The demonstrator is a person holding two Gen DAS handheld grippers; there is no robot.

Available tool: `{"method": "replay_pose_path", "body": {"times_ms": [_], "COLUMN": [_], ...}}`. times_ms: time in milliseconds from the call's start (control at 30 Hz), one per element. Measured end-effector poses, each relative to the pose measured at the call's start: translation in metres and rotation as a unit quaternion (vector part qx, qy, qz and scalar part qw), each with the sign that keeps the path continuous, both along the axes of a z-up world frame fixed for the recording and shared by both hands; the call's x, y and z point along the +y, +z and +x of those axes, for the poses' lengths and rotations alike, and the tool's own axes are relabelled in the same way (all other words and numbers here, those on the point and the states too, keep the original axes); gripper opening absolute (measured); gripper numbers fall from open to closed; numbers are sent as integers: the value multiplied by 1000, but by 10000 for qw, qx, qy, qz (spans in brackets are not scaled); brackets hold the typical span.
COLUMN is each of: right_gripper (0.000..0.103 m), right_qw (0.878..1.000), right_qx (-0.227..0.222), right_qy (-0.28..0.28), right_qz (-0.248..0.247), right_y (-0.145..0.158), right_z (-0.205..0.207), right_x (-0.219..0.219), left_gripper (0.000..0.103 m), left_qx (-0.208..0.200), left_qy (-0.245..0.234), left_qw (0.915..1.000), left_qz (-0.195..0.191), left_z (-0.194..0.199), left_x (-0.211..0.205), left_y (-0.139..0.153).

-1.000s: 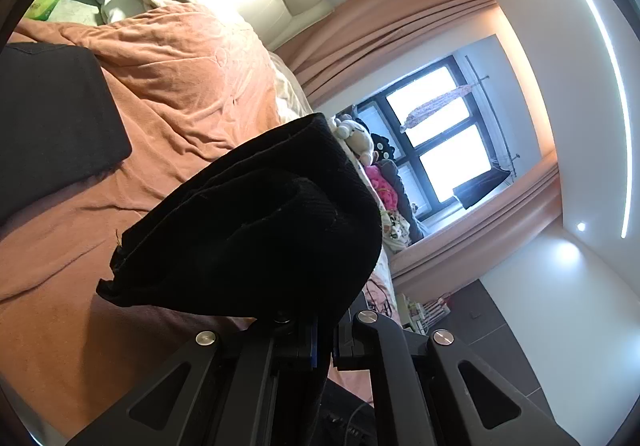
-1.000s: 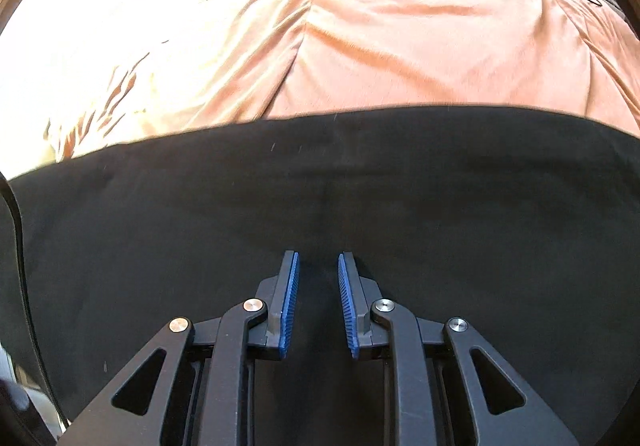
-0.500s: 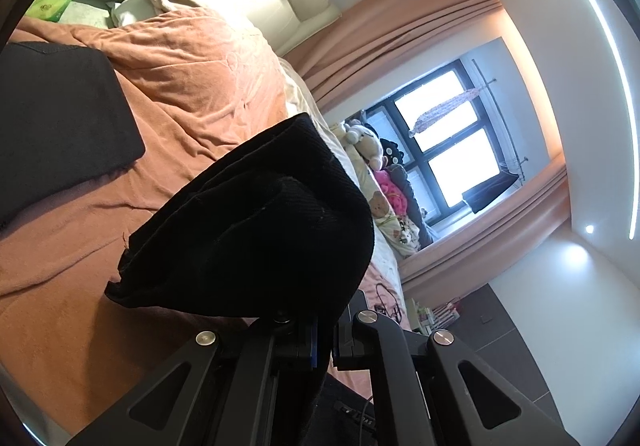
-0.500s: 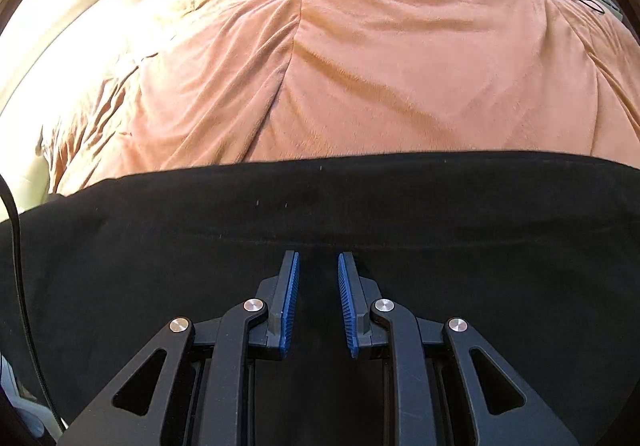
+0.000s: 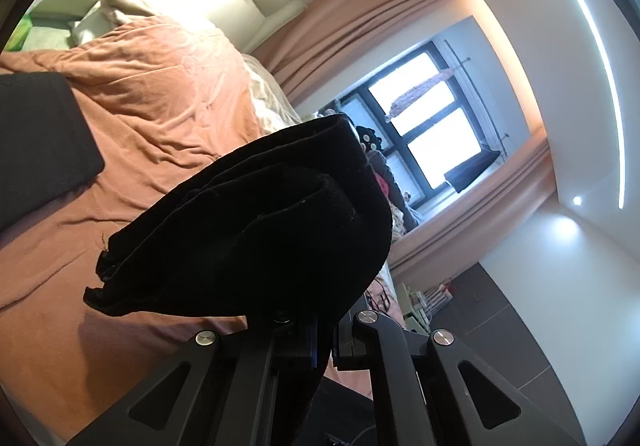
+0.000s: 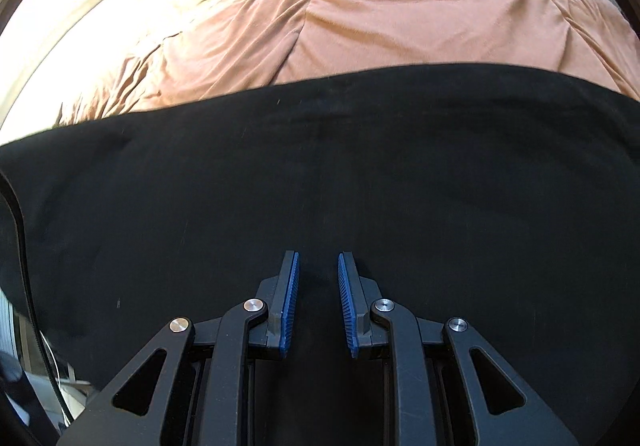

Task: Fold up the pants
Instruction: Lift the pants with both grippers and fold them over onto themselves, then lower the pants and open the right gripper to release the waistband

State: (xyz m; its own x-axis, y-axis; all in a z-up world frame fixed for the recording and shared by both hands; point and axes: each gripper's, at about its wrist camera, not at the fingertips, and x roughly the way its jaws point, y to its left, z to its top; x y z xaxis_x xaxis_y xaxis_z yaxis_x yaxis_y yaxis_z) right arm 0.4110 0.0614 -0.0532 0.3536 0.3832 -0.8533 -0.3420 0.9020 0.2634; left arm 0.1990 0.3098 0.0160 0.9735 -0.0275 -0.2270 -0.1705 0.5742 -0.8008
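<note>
Black pants (image 5: 256,221) bunch in thick folds above the left gripper (image 5: 326,342), jaws clamped on them; right gripper (image 6: 318,302) jaws slightly apart, empty, over flat cloth.

Left gripper (image 5: 325,340): black angular arms, silver screws. Right gripper (image 6: 318,304): same black frame, triangular cutouts, blue ribbed pads (image 6: 289,304).

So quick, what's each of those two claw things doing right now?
Left gripper: shut on a bunched end of the black pants.
Right gripper: jaws slightly apart over the pants; whether fabric is pinched cannot be told.
</note>
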Motion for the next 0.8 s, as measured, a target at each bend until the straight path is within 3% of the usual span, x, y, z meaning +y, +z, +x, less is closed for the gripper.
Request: {"method": "replay_pose_path", "body": {"times_ms": [267, 800], "right_gripper": [18, 18], "right_qw": [9999, 9920], "right_qx": [-74, -1151], "right_qy": [37, -260], "right_qz": [90, 447], "right_y": [18, 103], "right_z": [-30, -94], "right_x": [-17, -104], "left_gripper": [4, 4], "left_qx": [-174, -651], "left_qy": [-366, -1415], "left_qw": [9990, 9841], "left_qz": [200, 857], "left_z": [15, 63], "left_x": [-25, -114], "left_y": [29, 113]}}
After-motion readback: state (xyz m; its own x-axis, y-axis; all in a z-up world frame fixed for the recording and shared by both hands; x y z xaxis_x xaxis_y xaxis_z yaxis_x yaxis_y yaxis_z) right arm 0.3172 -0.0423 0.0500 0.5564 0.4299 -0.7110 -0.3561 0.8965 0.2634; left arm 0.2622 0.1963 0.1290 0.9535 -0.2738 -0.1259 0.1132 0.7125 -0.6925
